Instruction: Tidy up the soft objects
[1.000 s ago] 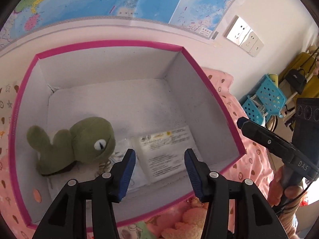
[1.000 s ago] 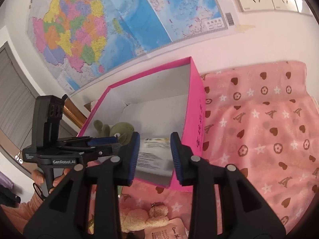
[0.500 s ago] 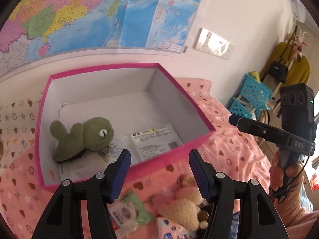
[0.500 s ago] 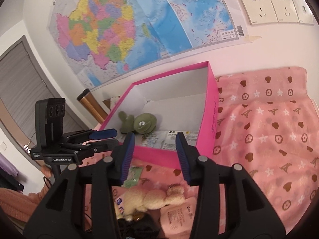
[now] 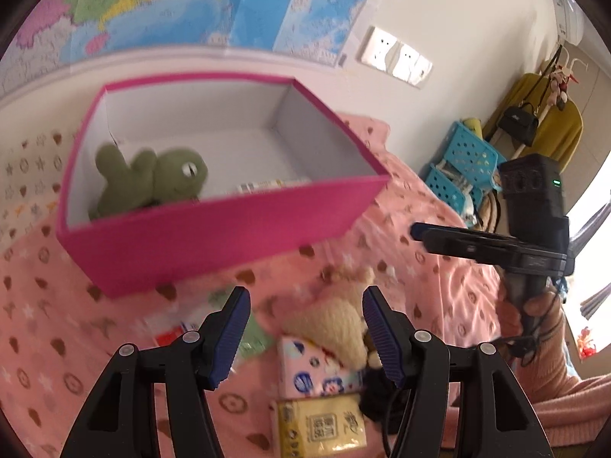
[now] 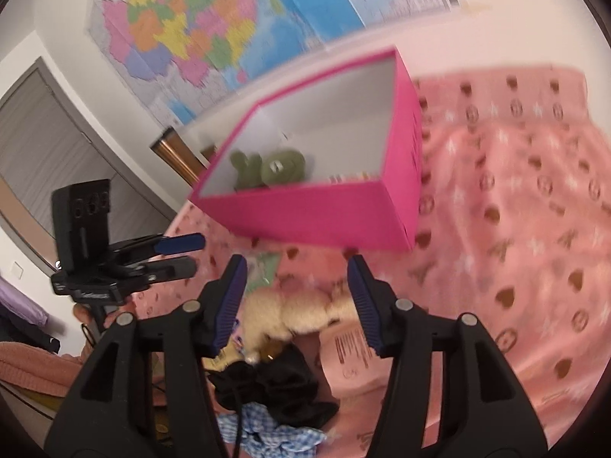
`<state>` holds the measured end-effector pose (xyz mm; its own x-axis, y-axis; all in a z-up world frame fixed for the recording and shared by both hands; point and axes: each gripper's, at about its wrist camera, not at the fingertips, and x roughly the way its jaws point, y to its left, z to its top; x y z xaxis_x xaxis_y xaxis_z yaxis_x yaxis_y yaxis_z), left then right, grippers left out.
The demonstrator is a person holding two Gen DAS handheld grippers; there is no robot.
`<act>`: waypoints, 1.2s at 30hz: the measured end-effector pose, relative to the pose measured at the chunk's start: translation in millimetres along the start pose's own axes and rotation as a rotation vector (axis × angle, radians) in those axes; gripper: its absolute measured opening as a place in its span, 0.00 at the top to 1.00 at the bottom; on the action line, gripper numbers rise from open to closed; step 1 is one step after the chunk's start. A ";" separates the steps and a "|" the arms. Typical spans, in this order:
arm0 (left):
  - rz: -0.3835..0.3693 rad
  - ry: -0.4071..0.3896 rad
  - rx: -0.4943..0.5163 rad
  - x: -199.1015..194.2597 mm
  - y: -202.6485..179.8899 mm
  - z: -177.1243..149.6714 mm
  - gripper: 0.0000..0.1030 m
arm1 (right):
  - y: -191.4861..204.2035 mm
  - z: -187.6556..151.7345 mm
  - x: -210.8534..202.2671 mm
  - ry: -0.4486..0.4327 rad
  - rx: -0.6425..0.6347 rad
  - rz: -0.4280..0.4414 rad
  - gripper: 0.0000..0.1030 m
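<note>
A pink box (image 5: 229, 236) stands on the pink bedsheet (image 5: 49, 343) and holds a green plush (image 5: 152, 179) and flat packets. In front of it lies a pile: a cream plush (image 5: 336, 316), a pink tissue pack (image 5: 309, 370), a yellow pack (image 5: 320, 423) and a green pack (image 5: 252, 339). My left gripper (image 5: 305, 305) hovers open over this pile, empty. My right gripper (image 6: 297, 278) has its jaws opening above the cream plush (image 6: 294, 309), with nothing pressed between them. Black cloth (image 6: 267, 385) and a pink barcode packet (image 6: 351, 358) lie under it.
A blue checked cloth (image 6: 267, 431) lies at the near edge. Maps and wall sockets (image 5: 397, 57) are behind the box. Blue baskets (image 5: 466, 160) and a coat rack (image 5: 542, 114) stand on the right, a grey door (image 6: 46, 145) on the left. A hand (image 5: 534, 305) holds the right gripper (image 5: 420, 233).
Both grippers have pulled back from inside the box to above the pile in front of it. Both pairs of jaws have widened. The box looks smaller and farther away.
</note>
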<state>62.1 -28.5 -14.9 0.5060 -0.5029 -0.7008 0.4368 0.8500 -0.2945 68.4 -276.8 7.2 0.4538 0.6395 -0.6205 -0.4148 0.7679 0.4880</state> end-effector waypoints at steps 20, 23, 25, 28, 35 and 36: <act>-0.117 0.149 -0.062 52.6 -7.8 -28.5 0.41 | -38.9 -27.1 59.3 0.120 0.153 0.003 0.45; -0.132 0.149 -0.071 53.7 -6.2 -27.1 0.41 | -38.5 -27.8 62.7 0.113 0.155 0.013 0.45; -0.132 0.147 -0.075 53.2 -4.6 -26.0 0.45 | -38.1 -28.1 64.5 0.109 0.159 0.022 0.46; -0.127 0.150 -0.077 54.2 -3.6 -25.0 0.47 | -34.9 -28.8 65.1 0.113 0.139 0.029 0.60; -0.115 0.148 -0.077 55.1 -2.1 -23.1 0.57 | -35.9 -33.9 64.7 0.104 0.136 0.031 0.77; -0.114 0.147 -0.077 55.0 -1.6 -22.8 0.58 | -35.0 -34.0 63.5 0.098 0.135 0.034 0.77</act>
<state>72.2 -54.0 -67.8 0.3396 -0.5731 -0.7458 0.4242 0.8010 -0.4224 84.9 -264.3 -70.0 0.3593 0.6639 -0.6558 -0.3162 0.7478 0.5838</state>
